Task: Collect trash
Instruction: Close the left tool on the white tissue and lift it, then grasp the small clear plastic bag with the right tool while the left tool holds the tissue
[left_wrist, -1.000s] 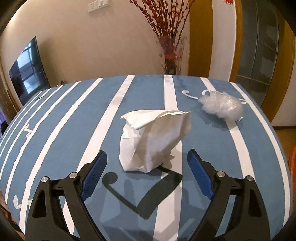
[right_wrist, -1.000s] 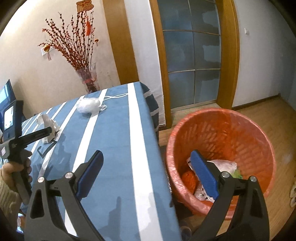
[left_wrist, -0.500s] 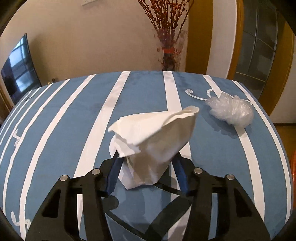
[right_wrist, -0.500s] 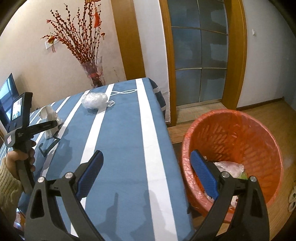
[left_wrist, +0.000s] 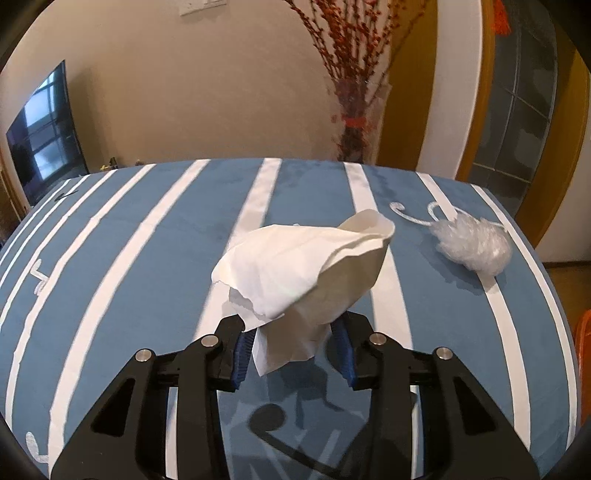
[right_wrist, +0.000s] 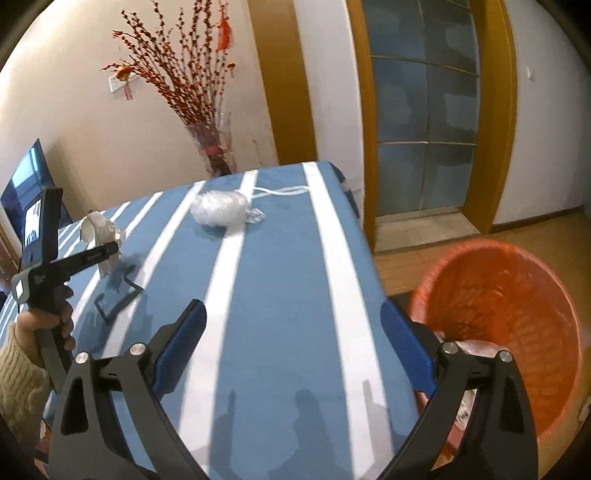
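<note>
Tissue (left_wrist: 303, 273) sat between left gripper (left_wrist: 291, 350) jaws, which were closing on its bottom, top leaning to 1 o'clock | right gripper (right_wrist: 291, 347) wide, empty | bin (right_wrist: 517, 332) at its 3 o'clock | wrap (left_wrist: 472, 245) left on table (left_wrist: 147, 258)

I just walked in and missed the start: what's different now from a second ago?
The left gripper had its jaws wide around the crumpled tissue; they are closing on it now and have lifted it off the table. The plastic wad hasn't moved, and the right gripper stays open and empty.
</note>
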